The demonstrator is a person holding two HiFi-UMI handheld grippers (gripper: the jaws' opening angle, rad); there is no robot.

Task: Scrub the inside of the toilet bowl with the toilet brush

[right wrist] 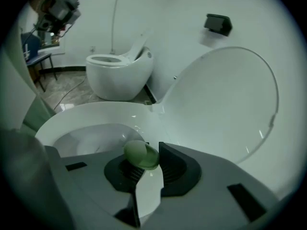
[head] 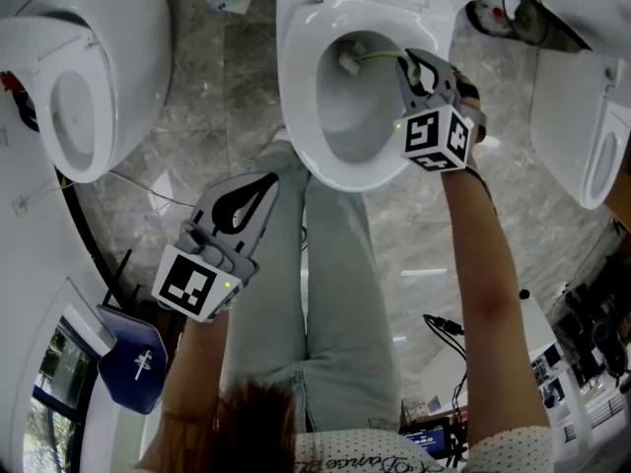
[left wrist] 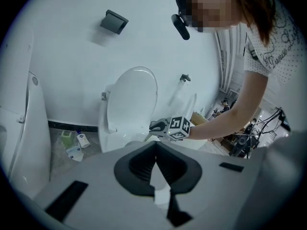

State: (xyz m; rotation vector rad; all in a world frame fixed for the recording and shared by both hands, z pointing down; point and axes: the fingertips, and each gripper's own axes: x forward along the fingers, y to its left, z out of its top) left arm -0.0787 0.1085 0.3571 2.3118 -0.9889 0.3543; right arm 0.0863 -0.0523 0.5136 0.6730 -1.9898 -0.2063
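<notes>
- Inside the toilet bowl (head: 296,106), near its back wall, is where the toilet brush (head: 350,63) head sits right now. Its thin green handle runs out over the right side of the rim.
- The right gripper (head: 419,67) hovers just over that right side of the rim, jaws pinched on the handle. In the right gripper view you can see the rounded green handle end (right wrist: 140,155) wedged between the pads, so it's a grip at the very tip. My guess is that's for reach, so the gripper itself doesn't have to go into the bowl.
- The lid (right wrist: 225,99) is flipped up behind the bowl, so nothing blocks the brush.
- The left gripper (head: 264,183) is well away from the toilet, down in front of it by the person's leg (head: 335,294). Its jaws are pressed together with nothing in them, which the left gripper view shows plainly. Looks like it just isn't needed for a one-handed job.
- Holding so far from the bristles probably means a wobbly brush, so I'd expect scrubbing pressure to be the tricky bit.
</notes>
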